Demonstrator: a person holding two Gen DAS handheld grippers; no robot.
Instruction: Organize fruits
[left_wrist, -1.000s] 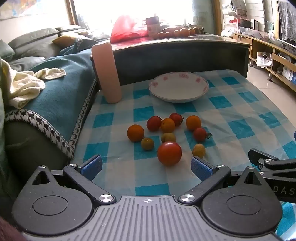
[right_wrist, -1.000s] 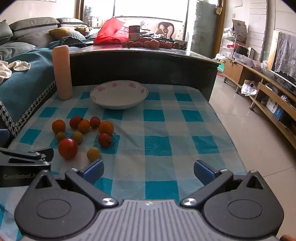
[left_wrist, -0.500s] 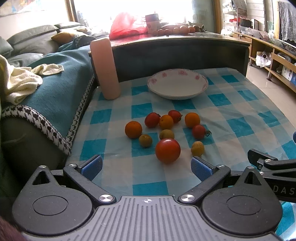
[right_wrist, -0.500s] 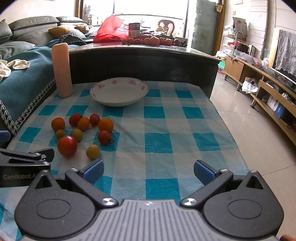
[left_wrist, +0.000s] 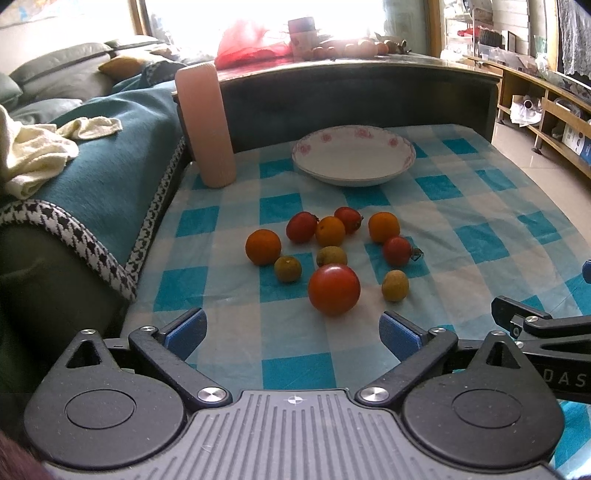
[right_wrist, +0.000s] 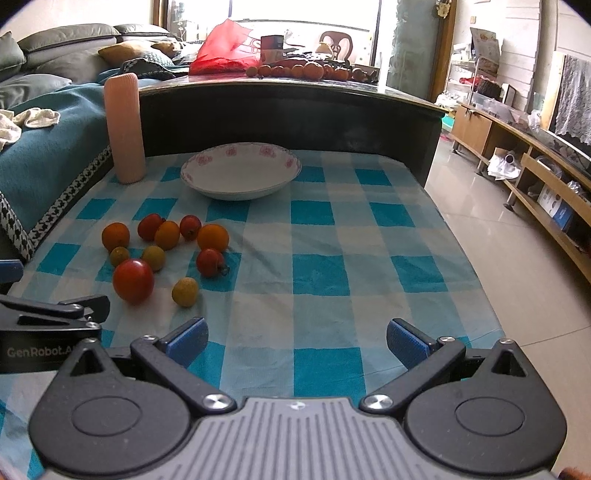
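Several small fruits lie loose on the blue checked tablecloth (left_wrist: 480, 206): a big red tomato (left_wrist: 334, 289) (right_wrist: 133, 280) nearest me, oranges, small red tomatoes and yellowish round fruits behind it. An empty white bowl (left_wrist: 354, 154) (right_wrist: 240, 171) with a pink flower rim stands beyond them. My left gripper (left_wrist: 291, 332) is open and empty, just short of the big tomato. My right gripper (right_wrist: 297, 341) is open and empty over bare cloth, to the right of the fruits.
A tall pink cylinder (left_wrist: 205, 125) stands at the table's back left, beside a sofa with a teal cover (left_wrist: 92, 147). A dark raised counter (right_wrist: 288, 107) with more fruit and a red bag runs behind the table. Tiled floor (right_wrist: 498, 229) drops off to the right.
Both grippers have drawn slightly higher and tilted, so the fruits and bowl sit a little higher in view. Nothing on the table has moved; both grippers stay open.
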